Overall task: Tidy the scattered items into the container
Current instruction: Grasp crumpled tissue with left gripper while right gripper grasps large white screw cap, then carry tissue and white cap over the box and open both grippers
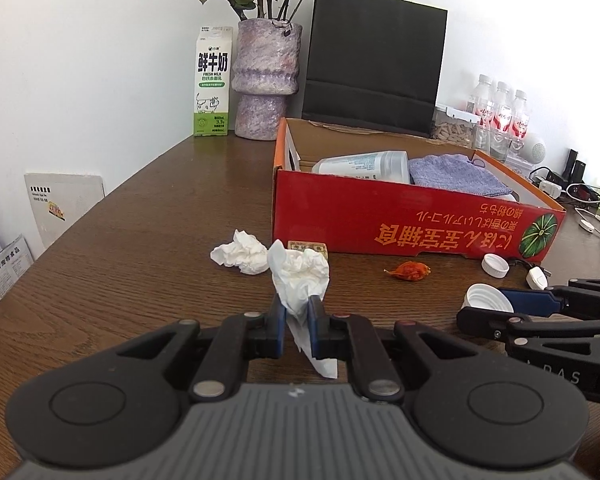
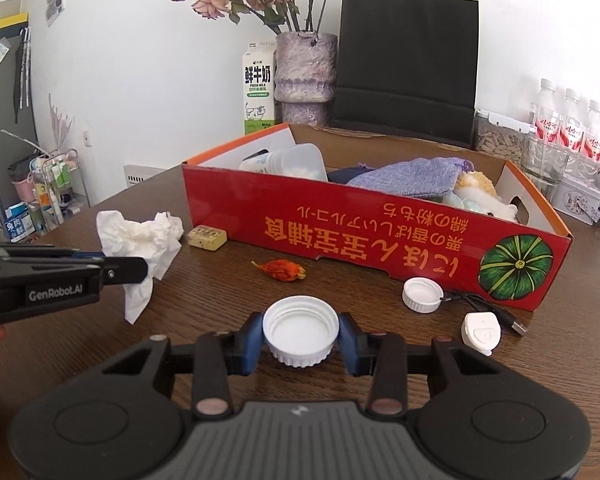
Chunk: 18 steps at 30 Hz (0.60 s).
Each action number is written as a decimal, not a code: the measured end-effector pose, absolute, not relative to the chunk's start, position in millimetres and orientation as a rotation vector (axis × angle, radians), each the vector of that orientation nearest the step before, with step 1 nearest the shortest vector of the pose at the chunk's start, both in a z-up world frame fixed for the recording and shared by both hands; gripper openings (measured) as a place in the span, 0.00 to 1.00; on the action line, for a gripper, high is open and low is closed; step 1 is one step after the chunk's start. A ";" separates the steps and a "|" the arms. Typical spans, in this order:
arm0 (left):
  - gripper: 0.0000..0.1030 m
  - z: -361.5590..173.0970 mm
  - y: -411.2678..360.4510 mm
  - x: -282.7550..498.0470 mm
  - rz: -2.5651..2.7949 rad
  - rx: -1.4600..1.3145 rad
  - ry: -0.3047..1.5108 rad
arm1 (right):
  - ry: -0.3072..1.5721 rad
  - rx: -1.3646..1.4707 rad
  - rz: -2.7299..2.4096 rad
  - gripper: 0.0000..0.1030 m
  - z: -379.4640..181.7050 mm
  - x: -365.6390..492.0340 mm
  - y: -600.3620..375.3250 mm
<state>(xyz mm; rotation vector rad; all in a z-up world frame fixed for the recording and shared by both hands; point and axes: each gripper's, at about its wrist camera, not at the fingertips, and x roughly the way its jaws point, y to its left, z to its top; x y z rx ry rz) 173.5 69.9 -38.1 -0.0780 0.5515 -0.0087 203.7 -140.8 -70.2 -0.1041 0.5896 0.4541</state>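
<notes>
Your left gripper pinches a crumpled tissue; your right gripper clamps a large white cap, both short of the red box. Box already holds a clear tub and purple pouch. Still out: second tissue, small cap, dried flower, yellow packet.

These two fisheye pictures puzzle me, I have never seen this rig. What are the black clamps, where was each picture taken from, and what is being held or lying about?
No robot here: a person holds a two-finger clamp in each hand, each with a camera looking along its fingers. The left wrist view shows the left gripper shut on a crumpled tissue. The right wrist view shows the right gripper shut on a large white cap. On the wooden table lie a second tissue, a small yellowish packet, an orange dried scrap, a smaller cap and a white plug with cable. The red cardboard box is the container and already holds a few things.
</notes>
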 end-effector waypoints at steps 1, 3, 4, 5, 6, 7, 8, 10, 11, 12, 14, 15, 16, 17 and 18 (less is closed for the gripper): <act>0.12 -37.5 69.8 172.1 -0.005 -0.079 0.541 | 0.586 -0.089 0.460 0.37 -68.6 203.8 -142.9; 0.12 -36.5 69.6 170.4 0.000 -0.092 0.525 | 0.570 -0.078 0.459 0.37 -64.5 202.6 -145.9; 0.12 -35.9 68.5 171.1 -0.001 -0.093 0.525 | 0.559 -0.073 0.456 0.37 -61.6 202.5 -147.9; 0.12 -34.7 67.9 171.9 -0.003 -0.098 0.523 | 0.550 -0.067 0.454 0.37 -58.5 202.8 -150.4; 0.12 -32.1 66.8 172.9 -0.006 -0.105 0.516 | 0.540 -0.057 0.452 0.37 -55.0 203.3 -153.7; 0.12 -27.7 65.7 174.0 -0.008 -0.108 0.504 | 0.530 -0.040 0.451 0.37 -50.2 204.8 -158.0; 0.12 -22.4 64.7 175.1 -0.010 -0.110 0.490 | 0.522 -0.023 0.451 0.37 -45.2 206.7 -162.5; 0.12 -8.7 61.6 178.6 -0.021 -0.115 0.456 | 0.490 -0.002 0.441 0.37 -33.5 211.0 -170.9; 0.12 -2.0 60.3 180.7 -0.026 -0.116 0.440 | 0.470 0.002 0.432 0.37 -27.4 213.3 -174.7; 0.12 5.4 58.4 183.6 -0.030 -0.113 0.423 | 0.453 0.006 0.424 0.37 -21.2 216.2 -178.3; 0.12 18.3 55.1 190.3 -0.038 -0.109 0.392 | 0.414 0.012 0.411 0.37 -7.8 224.1 -184.9; 0.12 25.6 52.5 195.1 -0.040 -0.104 0.375 | 0.394 0.010 0.404 0.38 -1.6 227.9 -186.7; 0.12 32.7 49.4 200.0 -0.042 -0.098 0.359 | 0.375 0.010 0.399 0.38 4.3 231.9 -188.2; 0.12 39.0 46.2 205.3 -0.045 -0.089 0.344 | 0.357 0.012 0.396 0.38 11.5 237.3 -188.7; 0.12 45.1 42.3 211.2 -0.048 -0.081 0.330 | 0.342 0.015 0.395 0.37 16.9 242.7 -189.1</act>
